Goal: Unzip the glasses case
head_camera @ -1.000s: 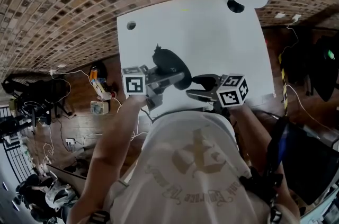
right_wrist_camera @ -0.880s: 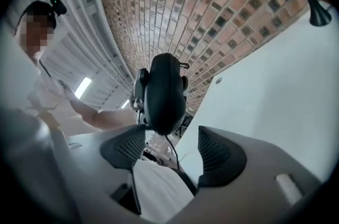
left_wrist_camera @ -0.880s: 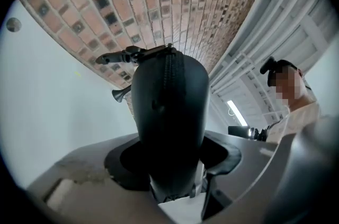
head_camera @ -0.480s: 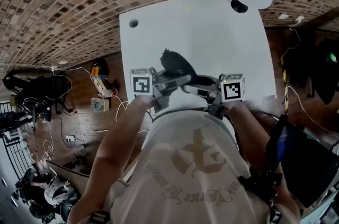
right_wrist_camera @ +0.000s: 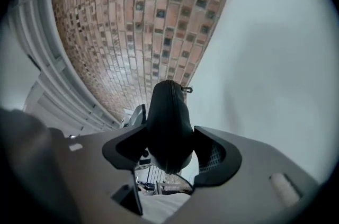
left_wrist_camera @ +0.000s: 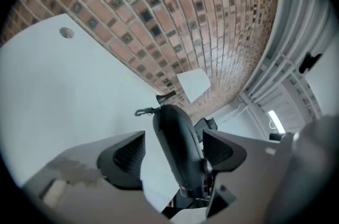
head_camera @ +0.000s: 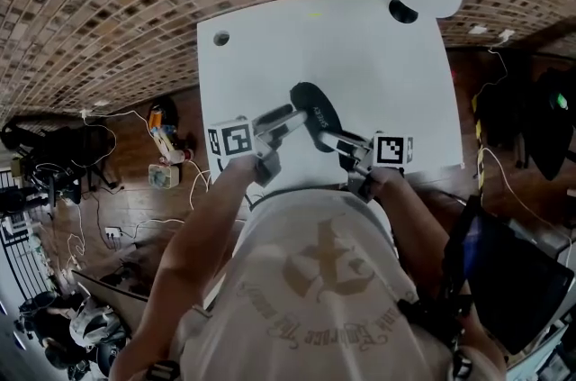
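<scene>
At the middle of the head view, near the lower edge of the white table (head_camera: 360,55), the glasses case (head_camera: 314,111) lies with its zip shut, as far as I can see. My right tongs (right_wrist_camera: 169,138) have just been closing a little, and their pads look to press both sides of the case's near end. That is my anchor, so I'd hold it firm. My left tongs (left_wrist_camera: 174,141) have just been opening and stand apart around the case, gripping nothing. I'd bring them to the small pull (left_wrist_camera: 141,111) at the far end, pinch only that, and draw along the seam — not upward.
</scene>
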